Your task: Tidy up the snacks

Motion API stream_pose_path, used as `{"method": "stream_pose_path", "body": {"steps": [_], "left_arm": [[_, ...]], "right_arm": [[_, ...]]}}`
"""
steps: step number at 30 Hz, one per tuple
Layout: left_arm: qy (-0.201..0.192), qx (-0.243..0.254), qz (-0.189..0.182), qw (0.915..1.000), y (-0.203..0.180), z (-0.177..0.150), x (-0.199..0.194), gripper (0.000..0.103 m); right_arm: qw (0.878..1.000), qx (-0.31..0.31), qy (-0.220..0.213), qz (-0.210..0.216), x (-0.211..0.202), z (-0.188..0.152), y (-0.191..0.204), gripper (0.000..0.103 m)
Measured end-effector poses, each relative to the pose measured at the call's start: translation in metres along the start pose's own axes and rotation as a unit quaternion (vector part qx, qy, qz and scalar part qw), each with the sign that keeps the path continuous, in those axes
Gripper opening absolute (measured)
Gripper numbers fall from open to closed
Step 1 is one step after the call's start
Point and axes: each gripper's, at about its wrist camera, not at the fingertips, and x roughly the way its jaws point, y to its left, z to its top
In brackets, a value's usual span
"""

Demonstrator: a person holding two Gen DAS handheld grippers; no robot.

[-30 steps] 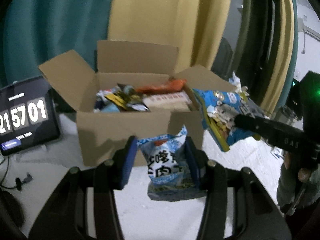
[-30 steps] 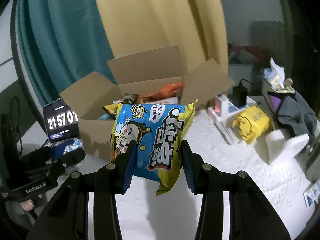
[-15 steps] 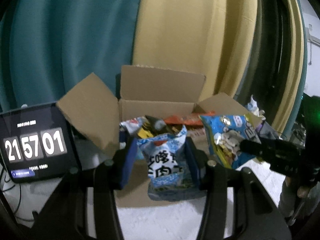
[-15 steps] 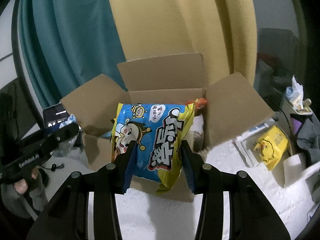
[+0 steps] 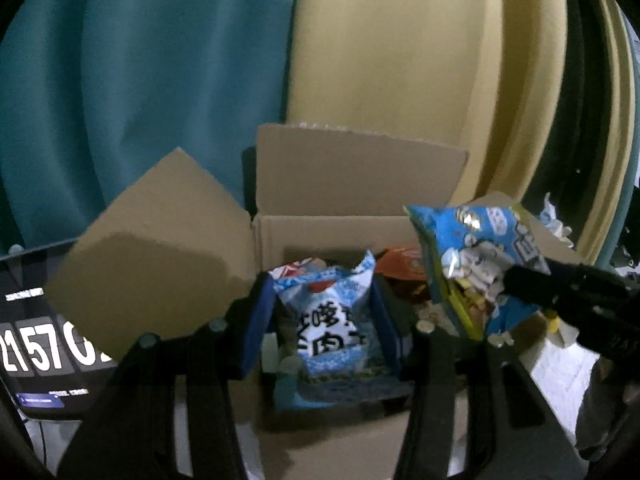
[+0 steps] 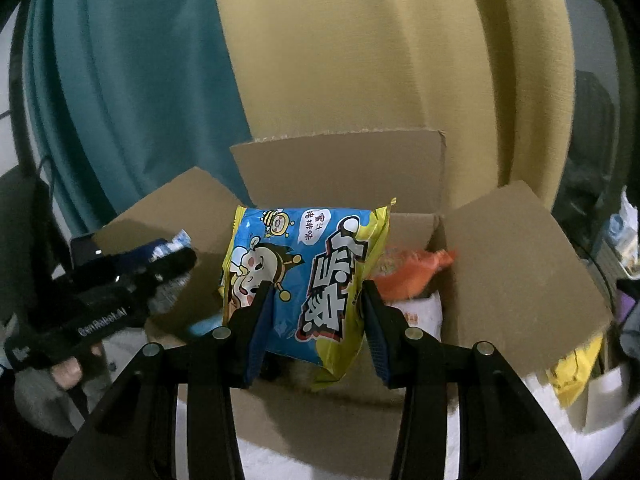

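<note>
Over the cardboard box (image 6: 520, 264) | left gripper (image 5: 322, 322): jaws opening, pale-blue snack bag (image 5: 328, 320) between them | right gripper (image 6: 316, 320): pinches blue-yellow snack bag (image 6: 304, 268), orange packet (image 6: 412, 268) at 3 o'clock | step: drop-off | next: lower, release inside.

A white table (image 6: 460, 436) carries everything, and only patches of its top show past the things on it. An open cardboard box (image 6: 516, 268) stands directly on it, its flaps spread outward and snack packets visible inside. To the left of the box, a dark tablet (image 5: 44, 356) showing large white clock digits stands on the table, leaning back, with the box's left flap covering part of its screen. To the right of the box a yellow packet (image 6: 576, 368) lies on the white surface, just beside a white object (image 6: 604, 396) whose nature cannot be told. Farther right the table's clutter is too blurred to identify.
</note>
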Motion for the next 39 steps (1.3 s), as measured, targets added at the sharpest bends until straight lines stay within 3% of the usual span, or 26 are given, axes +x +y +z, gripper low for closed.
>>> {"method": "stream_pose_path", "body": {"steps": [4,8,14,18,22,26,39], "left_arm": [[0.004,0.002,0.016,0.9999,0.002,0.002,0.012,0.053],[0.006,0.007,0.01,0.9999,0.002,0.004,0.012,0.067],[-0.005,-0.007,0.01,0.9999,0.005,0.007,0.001,0.072],[-0.013,-0.011,0.015,0.9997,0.008,0.01,-0.007,0.074],[-0.017,-0.017,0.016,0.9996,0.009,0.013,-0.013,0.08],[-0.021,-0.012,0.015,0.9996,0.002,0.014,-0.021,0.092],[-0.035,-0.008,0.031,0.9989,-0.008,0.005,-0.074,0.095]], "right_arm": [[1.0,-0.004,0.002,-0.001,0.02,0.013,0.0,0.046],[1.0,0.013,-0.005,-0.004,0.038,0.027,-0.003,0.046],[0.999,0.047,-0.004,-0.004,0.068,0.05,-0.008,0.046],[0.999,0.044,0.009,-0.011,0.082,0.057,-0.007,0.065],[0.999,0.037,0.009,-0.018,0.077,0.053,-0.003,0.067],[0.999,0.024,0.014,-0.021,0.067,0.046,0.001,0.067],[0.999,-0.015,0.009,-0.033,0.02,0.026,0.026,0.067]]}}
